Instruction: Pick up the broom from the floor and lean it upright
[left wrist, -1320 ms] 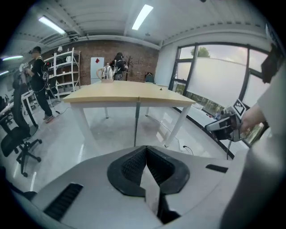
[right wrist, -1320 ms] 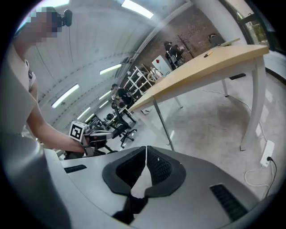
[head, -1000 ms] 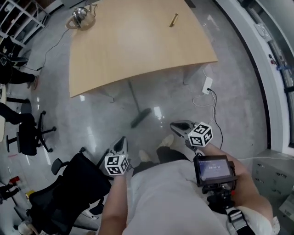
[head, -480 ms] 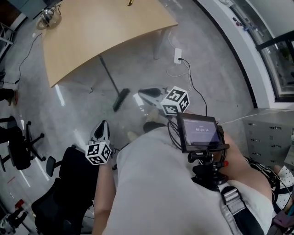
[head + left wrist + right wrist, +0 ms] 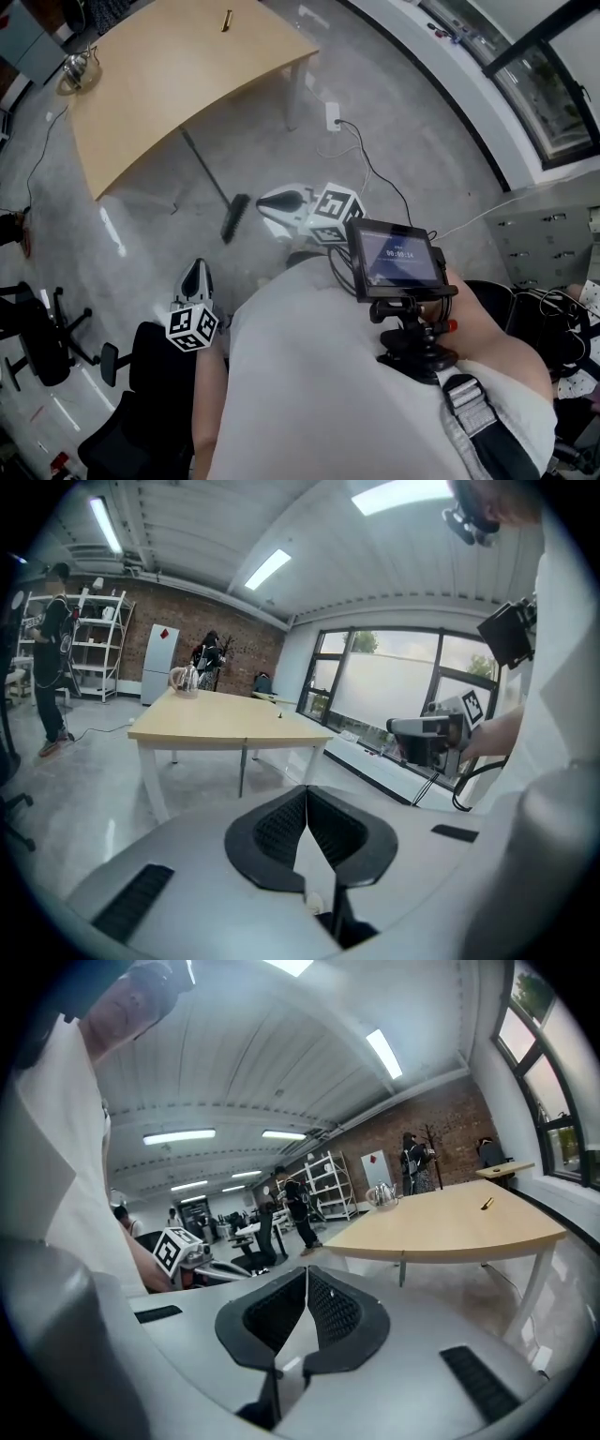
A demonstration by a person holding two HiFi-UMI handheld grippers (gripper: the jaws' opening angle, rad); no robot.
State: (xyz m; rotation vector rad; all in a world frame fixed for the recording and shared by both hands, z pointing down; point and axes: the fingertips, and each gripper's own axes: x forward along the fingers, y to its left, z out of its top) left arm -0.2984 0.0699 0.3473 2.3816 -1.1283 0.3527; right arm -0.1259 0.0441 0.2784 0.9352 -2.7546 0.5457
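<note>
The broom [image 5: 233, 217] lies on the grey floor, its dark brush head toward me and its thin handle [image 5: 199, 162] running back under the wooden table [image 5: 187, 66]. My right gripper [image 5: 278, 200] hovers just right of the brush head, apart from it, jaws shut and empty [image 5: 307, 1269]. My left gripper [image 5: 195, 275] is held lower left, well short of the broom, jaws also shut on nothing [image 5: 307, 789]. The broom does not show in either gripper view; both look level across the room.
A kettle [image 5: 75, 67] and a small yellow object [image 5: 226, 19] are on the table. A power strip [image 5: 332, 116] with a cable lies on the floor beyond the broom. Black office chairs [image 5: 141, 384] stand at the left, a drawer cabinet [image 5: 553, 234] at the right.
Both grippers have risen toward the camera and the view has swung. The right gripper now sits nearer the brush head in the picture. The broom still lies on the floor.
</note>
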